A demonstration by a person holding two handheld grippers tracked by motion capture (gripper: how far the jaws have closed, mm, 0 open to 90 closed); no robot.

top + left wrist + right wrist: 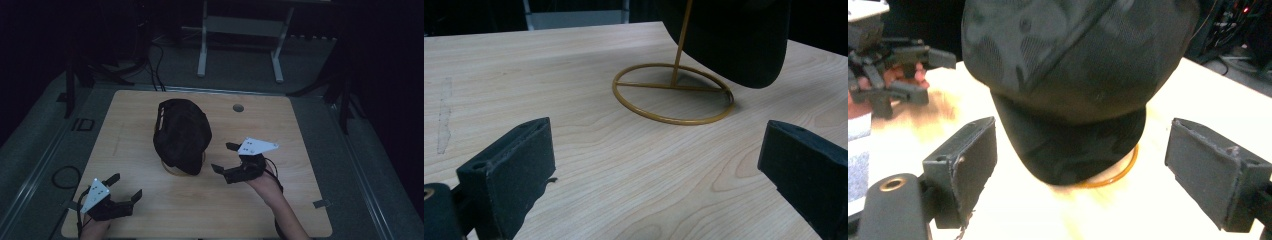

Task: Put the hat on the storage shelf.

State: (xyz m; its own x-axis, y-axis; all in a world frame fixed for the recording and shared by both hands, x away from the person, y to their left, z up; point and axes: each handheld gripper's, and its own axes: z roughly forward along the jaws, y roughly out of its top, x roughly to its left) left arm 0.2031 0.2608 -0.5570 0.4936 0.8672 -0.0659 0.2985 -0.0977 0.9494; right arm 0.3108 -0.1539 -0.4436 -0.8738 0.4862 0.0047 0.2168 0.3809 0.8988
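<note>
A black cap sits on a thin gold wire stand in the middle of the wooden table; its brim points toward the person's side. My right gripper is open just right of the cap, its jaws spread on either side of the brim in the right gripper view. Over the front left corner my left gripper stands open with nothing between its jaws, well short of the stand's ring base. In the right gripper view the left gripper appears far off at the upper left.
A round cable hole lies in the table's back right area. A white desk frame stands on the floor behind the table, with cables trailing near it. Bare wood surrounds the cap stand.
</note>
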